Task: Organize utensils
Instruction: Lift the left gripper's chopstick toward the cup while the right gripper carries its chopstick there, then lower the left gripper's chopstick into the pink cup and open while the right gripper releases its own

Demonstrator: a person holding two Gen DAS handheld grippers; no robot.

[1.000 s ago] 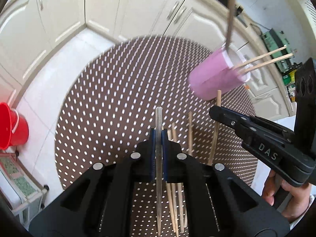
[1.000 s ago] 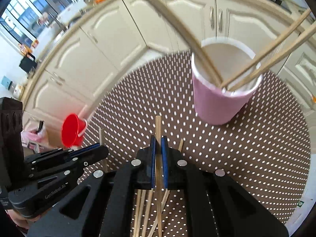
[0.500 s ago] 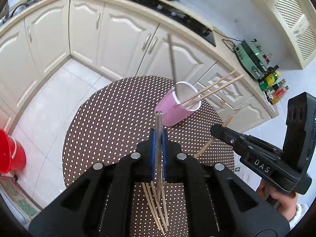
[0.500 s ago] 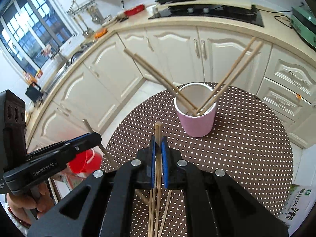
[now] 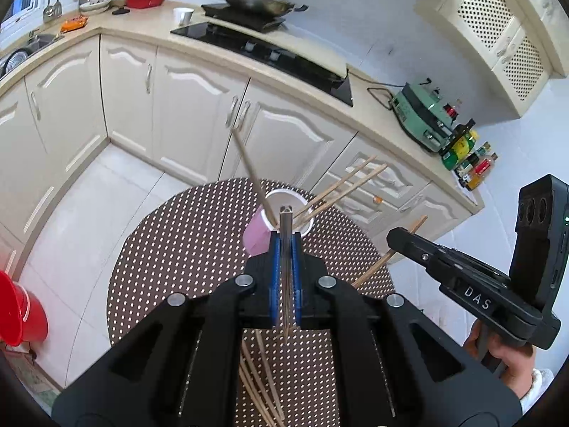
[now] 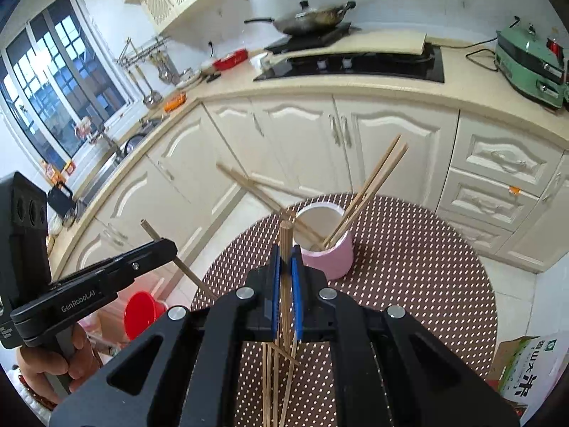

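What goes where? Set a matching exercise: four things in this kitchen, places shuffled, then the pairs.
Things:
1. pink cup
2. red bucket
3. wok
4. green appliance

Places:
A. on the floor
B. on the dotted table
C. on the counter, beside the bottles
D. on the stove

Pairs: 1-B, 2-A, 3-D, 4-C

Chopstick (image 5: 285, 267) between closed jaws
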